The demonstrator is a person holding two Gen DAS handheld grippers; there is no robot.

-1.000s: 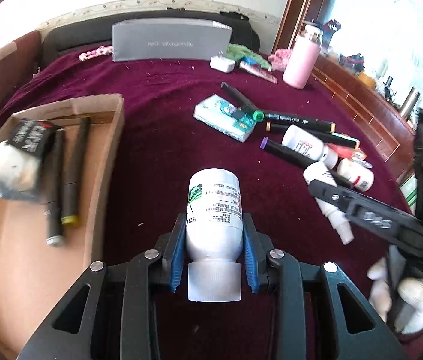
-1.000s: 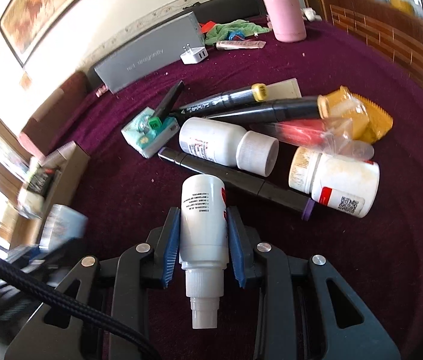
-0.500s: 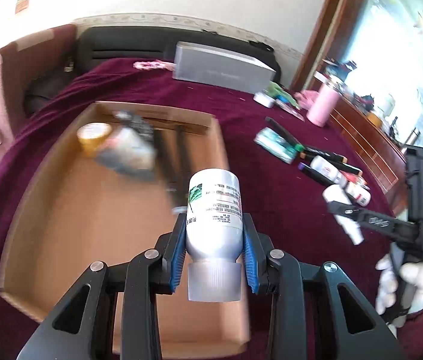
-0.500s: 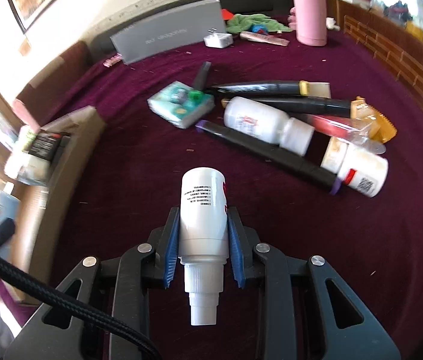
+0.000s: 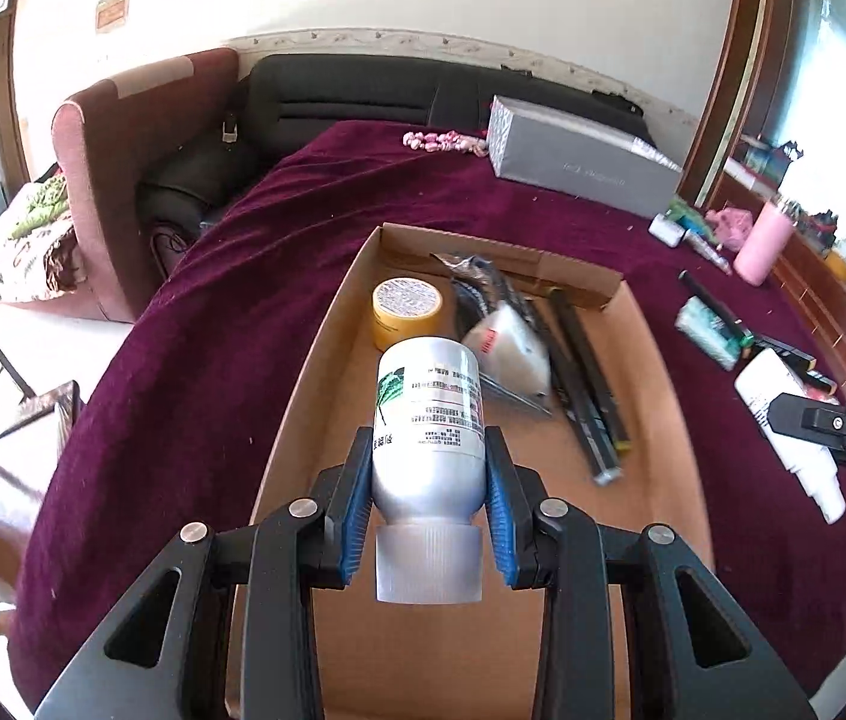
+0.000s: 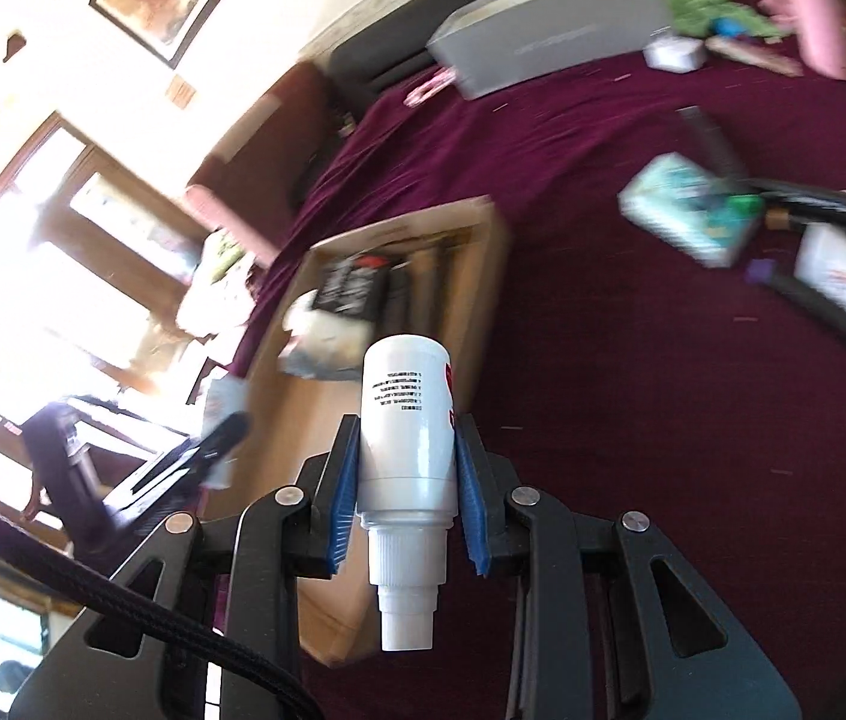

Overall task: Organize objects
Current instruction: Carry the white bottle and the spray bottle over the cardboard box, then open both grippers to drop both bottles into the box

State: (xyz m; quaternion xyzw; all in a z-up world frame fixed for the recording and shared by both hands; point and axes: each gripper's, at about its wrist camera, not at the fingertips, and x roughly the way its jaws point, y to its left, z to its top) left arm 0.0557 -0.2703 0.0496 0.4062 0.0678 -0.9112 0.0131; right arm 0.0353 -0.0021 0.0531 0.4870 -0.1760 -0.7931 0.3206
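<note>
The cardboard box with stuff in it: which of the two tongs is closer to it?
Left. The left tongs, holding a silver bottle, are right above the cardboard box. The right tongs, holding a white bottle, are beside it over the purple cloth.

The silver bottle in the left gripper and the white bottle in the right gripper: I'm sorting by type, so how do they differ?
The silver metallic bottle with a green leaf label is wider; the white plastic bottle with black print is slimmer. The silver one ends in a broad ribbed cap, the white one in a narrow stepped nozzle cap. The silver one hangs over the cardboard tray, the white one near its edge. Both are clamped cap-end toward the camera.
</note>
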